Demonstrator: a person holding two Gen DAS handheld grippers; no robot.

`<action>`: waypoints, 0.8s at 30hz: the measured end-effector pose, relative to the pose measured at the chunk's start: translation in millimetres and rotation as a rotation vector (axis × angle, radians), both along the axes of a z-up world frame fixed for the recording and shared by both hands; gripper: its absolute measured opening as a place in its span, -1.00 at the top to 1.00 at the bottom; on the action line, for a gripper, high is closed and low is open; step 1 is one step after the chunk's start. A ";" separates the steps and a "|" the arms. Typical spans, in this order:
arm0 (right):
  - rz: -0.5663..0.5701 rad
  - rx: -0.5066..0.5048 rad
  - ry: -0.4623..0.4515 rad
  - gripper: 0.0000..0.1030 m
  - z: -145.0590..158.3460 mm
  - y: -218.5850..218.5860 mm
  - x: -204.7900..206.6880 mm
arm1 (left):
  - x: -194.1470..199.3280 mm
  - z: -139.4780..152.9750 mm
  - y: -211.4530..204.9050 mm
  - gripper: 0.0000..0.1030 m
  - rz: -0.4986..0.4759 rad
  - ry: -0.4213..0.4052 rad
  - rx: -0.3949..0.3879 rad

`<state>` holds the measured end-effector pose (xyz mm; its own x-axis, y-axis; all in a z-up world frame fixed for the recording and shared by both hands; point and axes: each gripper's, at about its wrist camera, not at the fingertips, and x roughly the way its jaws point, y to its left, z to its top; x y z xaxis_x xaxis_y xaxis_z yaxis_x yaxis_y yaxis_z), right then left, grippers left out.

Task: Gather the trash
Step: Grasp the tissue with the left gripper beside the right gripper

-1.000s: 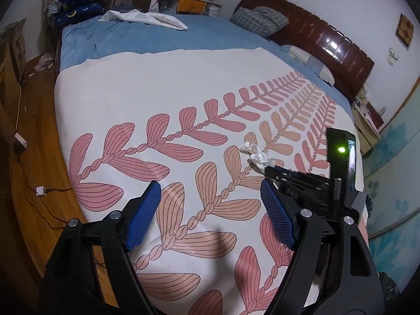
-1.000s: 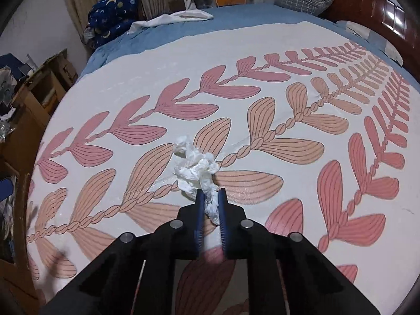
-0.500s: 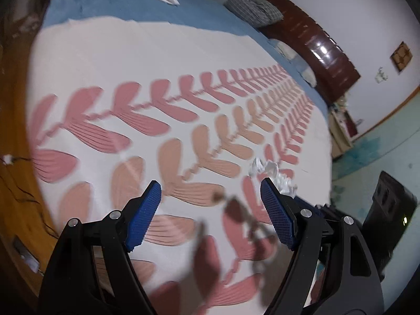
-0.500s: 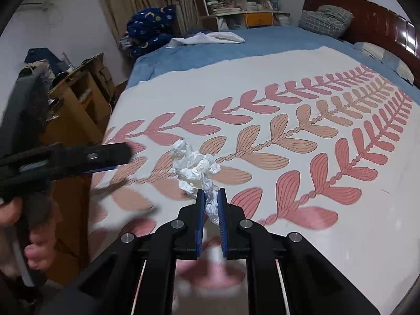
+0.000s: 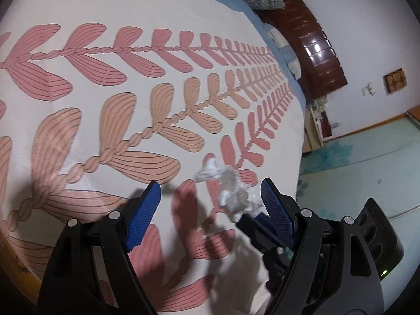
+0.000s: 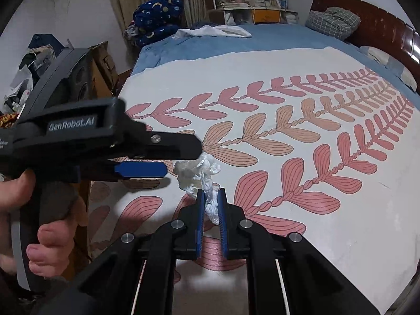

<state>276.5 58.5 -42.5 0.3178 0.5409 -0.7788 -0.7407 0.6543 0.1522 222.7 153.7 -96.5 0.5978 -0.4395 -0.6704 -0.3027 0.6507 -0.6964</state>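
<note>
Tissue (image 6: 199, 173), crumpled and white, is pinched by its lower tail between the closed pads of the right gripper (image 6: 210, 210); most of the wad sticks out beyond the fingertips, lifted off the bedspread (image 6: 328, 223). The left gripper (image 5: 210, 204) has its jaws wide apart, empty, and comes in from the side, one blue pad (image 6: 141, 169) just beside the wad. The risk, I judge: so thin a hold on soft paper could tear or slip if the left fingers brush it, dropping it back on the bed. In the left view the wad (image 5: 233, 197) lies between the open pads, nearer the right one.
</note>
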 end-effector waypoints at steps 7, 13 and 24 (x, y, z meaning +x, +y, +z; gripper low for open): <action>-0.039 -0.021 0.048 0.78 -8.5 -7.8 5.8 | 6.7 -1.9 -16.0 -0.52 -0.016 -0.014 -0.009; -0.014 -0.030 0.046 0.78 -10.3 -4.9 0.8 | 13.1 0.8 -31.9 0.13 -0.066 -0.028 0.028; -0.042 -0.032 0.028 0.78 -0.2 -16.8 -6.3 | 9.7 14.3 -45.3 0.95 -0.085 -0.052 0.075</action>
